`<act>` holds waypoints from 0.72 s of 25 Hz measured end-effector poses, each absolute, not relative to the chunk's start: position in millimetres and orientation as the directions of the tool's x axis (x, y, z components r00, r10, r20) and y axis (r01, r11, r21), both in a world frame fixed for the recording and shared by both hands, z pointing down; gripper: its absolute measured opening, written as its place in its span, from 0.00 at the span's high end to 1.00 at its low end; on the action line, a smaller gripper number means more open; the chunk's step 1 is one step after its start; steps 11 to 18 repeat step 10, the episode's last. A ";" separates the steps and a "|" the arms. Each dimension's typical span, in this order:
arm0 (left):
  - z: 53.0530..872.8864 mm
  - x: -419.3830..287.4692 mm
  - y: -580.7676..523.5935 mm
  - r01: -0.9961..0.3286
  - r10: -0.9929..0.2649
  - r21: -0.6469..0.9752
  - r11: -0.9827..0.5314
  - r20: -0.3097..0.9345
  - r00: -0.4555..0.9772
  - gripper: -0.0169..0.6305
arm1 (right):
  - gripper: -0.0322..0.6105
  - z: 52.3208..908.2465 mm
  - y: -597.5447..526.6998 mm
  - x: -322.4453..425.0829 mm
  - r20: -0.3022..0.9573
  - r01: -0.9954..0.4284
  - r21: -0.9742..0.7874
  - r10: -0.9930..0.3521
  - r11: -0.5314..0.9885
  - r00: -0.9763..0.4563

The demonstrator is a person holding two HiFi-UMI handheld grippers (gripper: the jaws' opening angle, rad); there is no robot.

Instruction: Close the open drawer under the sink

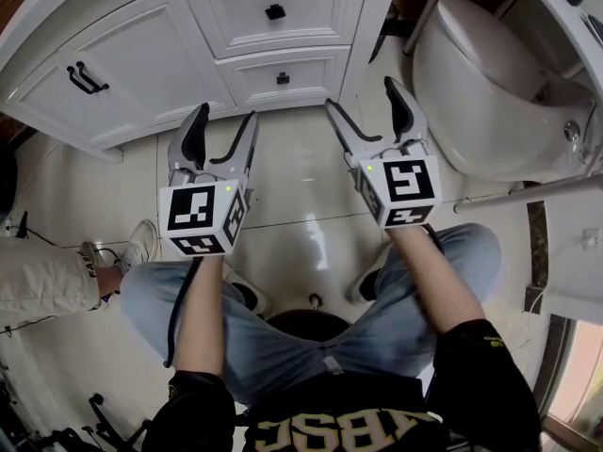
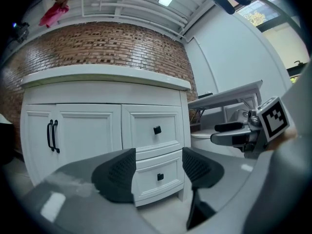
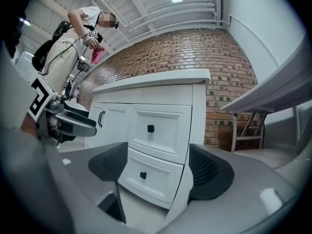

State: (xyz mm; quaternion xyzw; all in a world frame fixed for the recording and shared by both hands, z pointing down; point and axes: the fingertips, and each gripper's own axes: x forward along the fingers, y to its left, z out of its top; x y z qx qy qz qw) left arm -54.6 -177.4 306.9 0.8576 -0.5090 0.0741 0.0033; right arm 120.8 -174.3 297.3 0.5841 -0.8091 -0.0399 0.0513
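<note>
A white vanity cabinet [image 1: 141,73] fills the top of the head view. Its upper drawer [image 1: 273,12] and lower drawer [image 1: 283,76] each carry a black square knob, and both fronts look flush with the frame. My left gripper [image 1: 226,113] hovers open a short way in front of the lower drawer, touching nothing. In the left gripper view the lower drawer [image 2: 158,175] shows between the pads of my left gripper [image 2: 158,169]. My right gripper [image 1: 361,94] is open too, by the cabinet's right corner. In the right gripper view, my right gripper [image 3: 158,168] frames that corner post [image 3: 197,130].
Double doors with black bar handles [image 1: 85,76] take up the cabinet's left side. A white toilet [image 1: 490,83] stands to the right. Another person in beige trousers [image 1: 38,276] stands at the left. A grey ledge [image 3: 273,91] juts out beyond the cabinet on the right.
</note>
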 end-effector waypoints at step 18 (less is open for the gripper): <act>304.9 -55.3 -186.5 -0.871 -0.869 -0.053 -0.488 0.124 0.479 0.51 | 0.35 305.8 -187.2 110.3 0.067 -0.937 0.087 -0.940 0.340 -0.335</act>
